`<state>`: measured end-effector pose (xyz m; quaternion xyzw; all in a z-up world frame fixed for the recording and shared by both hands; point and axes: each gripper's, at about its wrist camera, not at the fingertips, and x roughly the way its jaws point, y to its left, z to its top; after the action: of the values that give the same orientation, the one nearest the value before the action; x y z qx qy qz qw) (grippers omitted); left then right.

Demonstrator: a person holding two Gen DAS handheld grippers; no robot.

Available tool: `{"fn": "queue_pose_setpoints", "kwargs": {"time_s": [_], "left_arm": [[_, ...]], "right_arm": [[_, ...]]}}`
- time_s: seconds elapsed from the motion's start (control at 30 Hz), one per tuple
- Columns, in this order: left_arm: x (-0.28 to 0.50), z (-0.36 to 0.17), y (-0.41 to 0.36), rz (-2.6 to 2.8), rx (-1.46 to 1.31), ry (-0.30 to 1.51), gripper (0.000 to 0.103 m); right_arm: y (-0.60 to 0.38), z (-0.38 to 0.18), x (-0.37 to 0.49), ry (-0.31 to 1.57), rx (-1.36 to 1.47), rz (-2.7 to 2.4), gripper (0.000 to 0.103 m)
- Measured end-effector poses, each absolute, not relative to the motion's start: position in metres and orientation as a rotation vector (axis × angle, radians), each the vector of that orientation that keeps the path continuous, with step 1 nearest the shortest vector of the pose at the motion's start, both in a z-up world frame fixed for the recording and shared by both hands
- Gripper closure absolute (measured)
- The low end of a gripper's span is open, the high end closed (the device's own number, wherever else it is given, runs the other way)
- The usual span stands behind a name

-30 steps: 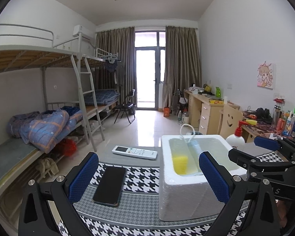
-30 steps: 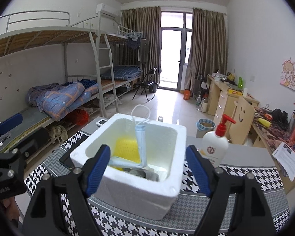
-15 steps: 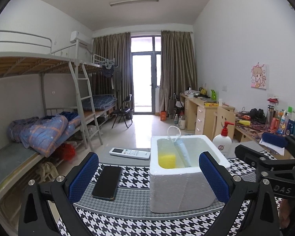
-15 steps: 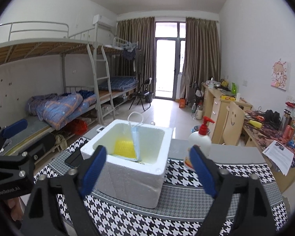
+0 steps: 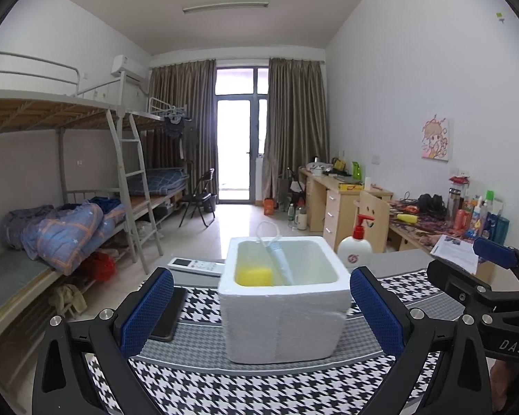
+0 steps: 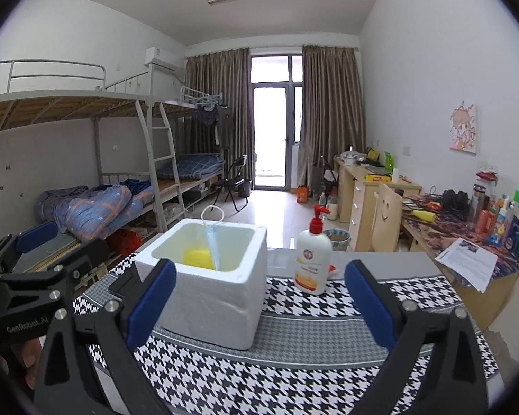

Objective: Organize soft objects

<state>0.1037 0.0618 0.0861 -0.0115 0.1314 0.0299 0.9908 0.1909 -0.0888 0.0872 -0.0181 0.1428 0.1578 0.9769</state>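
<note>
the surface (image 5: 294,377), covered by a houndstooth cloth, is seen with a white foam box (image 5: 282,318) standing on it near the middle. in the right wrist view the same foam box (image 6: 211,297) is shown open at the top. inside it a yellow sponge (image 5: 253,276) is lodged against the left wall, and a pale blue face mask (image 5: 280,263) is propped upright beside it, its ear loop raised above the rim; something more may lie at the bottom, but this cannot be made out. no soft object is seen left lying on the cloth, so the sorting is judged to be finished or nearly so.

a lotion pump bottle (image 6: 312,259) is stood just beside the box on its right, while a remote control (image 5: 195,265) and a dark phone (image 5: 169,313) lie to its left; these hard items are not judged part of the task.

the left claw (image 5: 259,314) is held apart and empty, short of the box. the right claw (image 6: 259,302) is likewise spread wide, with nothing between its pads.
</note>
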Motion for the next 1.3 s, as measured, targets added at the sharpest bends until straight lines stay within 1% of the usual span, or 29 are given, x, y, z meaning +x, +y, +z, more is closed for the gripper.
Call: {"fn": "queue_pose_setpoints", "kwargs": {"time_s": [0.2, 0.63, 0.97, 1.3], "left_arm": [[0.081, 0.087, 0.046, 0.051, -0.012, 0.242, 0.001], [0.032, 0.073, 0.040, 0.037, -0.011, 0.207, 0.001], [0.012, 0.052, 0.038, 0.028, -0.002, 0.198, 0.001], [0.011, 0.010, 0.033, 0.003, -0.001, 0.212, 0.001]], "right_arm": [[-0.107, 0.083, 0.168, 0.265, -0.010, 0.313, 0.002], [-0.118, 0.068, 0.114, 0.241, -0.011, 0.312, 0.002], [-0.124, 0.048, 0.086, 0.217, -0.007, 0.311, 0.002], [-0.135, 0.020, 0.080, 0.193, 0.034, 0.315, 0.002]]}}
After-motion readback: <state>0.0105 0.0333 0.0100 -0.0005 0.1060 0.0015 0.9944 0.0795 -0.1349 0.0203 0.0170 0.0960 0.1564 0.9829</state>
